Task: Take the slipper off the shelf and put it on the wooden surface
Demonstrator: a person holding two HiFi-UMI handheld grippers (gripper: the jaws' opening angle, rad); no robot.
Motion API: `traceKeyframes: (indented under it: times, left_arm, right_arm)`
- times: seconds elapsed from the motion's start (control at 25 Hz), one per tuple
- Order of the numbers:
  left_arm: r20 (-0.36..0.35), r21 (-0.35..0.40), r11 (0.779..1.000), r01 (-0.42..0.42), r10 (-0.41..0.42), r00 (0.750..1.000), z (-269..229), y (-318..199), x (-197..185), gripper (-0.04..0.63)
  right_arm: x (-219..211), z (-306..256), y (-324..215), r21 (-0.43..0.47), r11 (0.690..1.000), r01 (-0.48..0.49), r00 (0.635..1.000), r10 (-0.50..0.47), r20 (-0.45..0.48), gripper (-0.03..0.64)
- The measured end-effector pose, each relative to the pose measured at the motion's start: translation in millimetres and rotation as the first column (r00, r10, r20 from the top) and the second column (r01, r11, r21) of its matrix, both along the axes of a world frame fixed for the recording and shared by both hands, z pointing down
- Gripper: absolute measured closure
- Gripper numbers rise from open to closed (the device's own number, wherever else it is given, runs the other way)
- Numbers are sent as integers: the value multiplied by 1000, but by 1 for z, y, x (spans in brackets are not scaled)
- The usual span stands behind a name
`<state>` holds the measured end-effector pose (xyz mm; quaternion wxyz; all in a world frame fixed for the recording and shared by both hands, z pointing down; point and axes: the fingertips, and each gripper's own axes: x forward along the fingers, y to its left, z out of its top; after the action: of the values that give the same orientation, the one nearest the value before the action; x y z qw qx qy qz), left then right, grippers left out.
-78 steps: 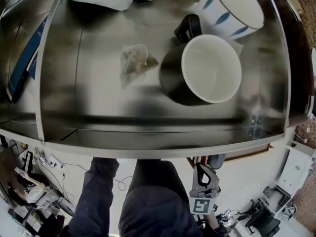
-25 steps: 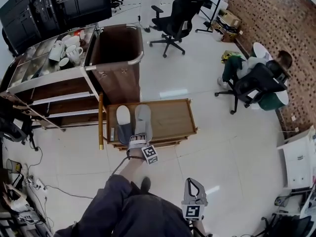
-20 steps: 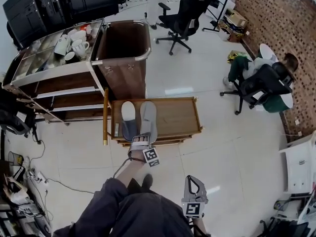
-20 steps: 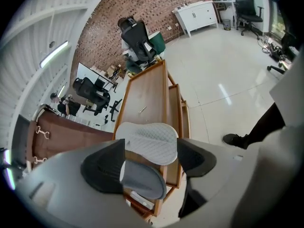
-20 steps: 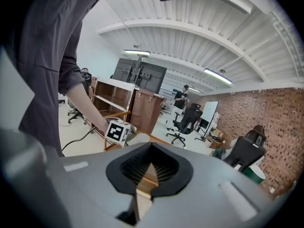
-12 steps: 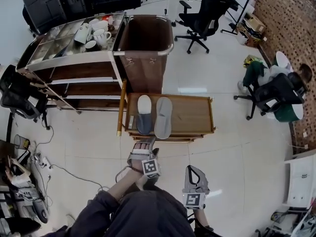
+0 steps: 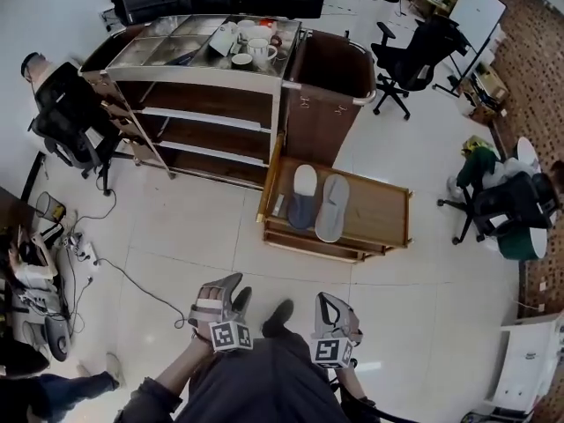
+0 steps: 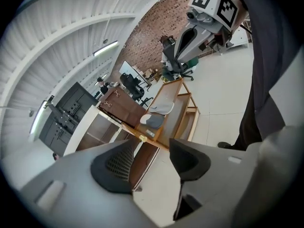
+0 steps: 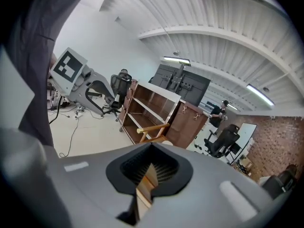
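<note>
Two slippers lie side by side on the wooden surface [image 7: 379, 214] of a low cart: one with a white insole [image 7: 302, 196] and a grey one [image 7: 331, 207]. Both slippers [image 8: 154, 119] also show far off in the left gripper view. My left gripper [image 7: 222, 289] hangs over the white floor near my legs, well short of the cart. Its jaws [image 8: 152, 158] are closing with nothing between them. Beside it, my right gripper [image 7: 330, 305] is shut on nothing, its pads [image 9: 161, 167] almost meeting.
A steel-topped shelf unit [image 7: 207, 104] with mugs [image 7: 251, 47] stands behind the cart, next to a brown bin [image 7: 330, 86]. Office chairs [image 7: 414, 47] stand at the right and left. Cables [image 7: 115, 271] run over the floor at the left.
My left gripper has drawn back from the slippers to my body. The cart and shelf now lie farther off, and both slippers stay on the wooden top. The right gripper stays low.
</note>
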<state>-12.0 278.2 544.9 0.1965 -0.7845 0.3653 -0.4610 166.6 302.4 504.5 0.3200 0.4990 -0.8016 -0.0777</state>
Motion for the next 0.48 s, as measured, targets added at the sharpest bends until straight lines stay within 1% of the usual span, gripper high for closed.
traceKeyframes:
  times: [0.08, 0.16, 0.28, 0.36, 0.48]
  left_arm:
    - [-27, 10, 1000, 2, -2, 1000, -8, 12, -19, 360]
    - [-70, 19, 1000, -11, 13, 997, -16, 24, -30, 377]
    - [-121, 28, 999, -31, 34, 992, -24, 43, -46, 382]
    - [-134, 36, 998, -42, 46, 990, -29, 55, -56, 392]
    - [-129, 39, 998, -58, 63, 990, -27, 72, -66, 396]
  right_arm:
    - [-17, -4, 13, 10, 1000, -3, 1000, 4, -9, 617]
    - [-32, -9, 27, 9, 1000, -12, 1000, 12, -18, 617]
    - [-50, -11, 47, 10, 1000, -26, 999, 26, -35, 617]
    - [-60, -13, 59, 20, 999, -38, 998, 38, -41, 618]
    - [-67, -15, 75, 28, 998, -54, 997, 55, -47, 617]
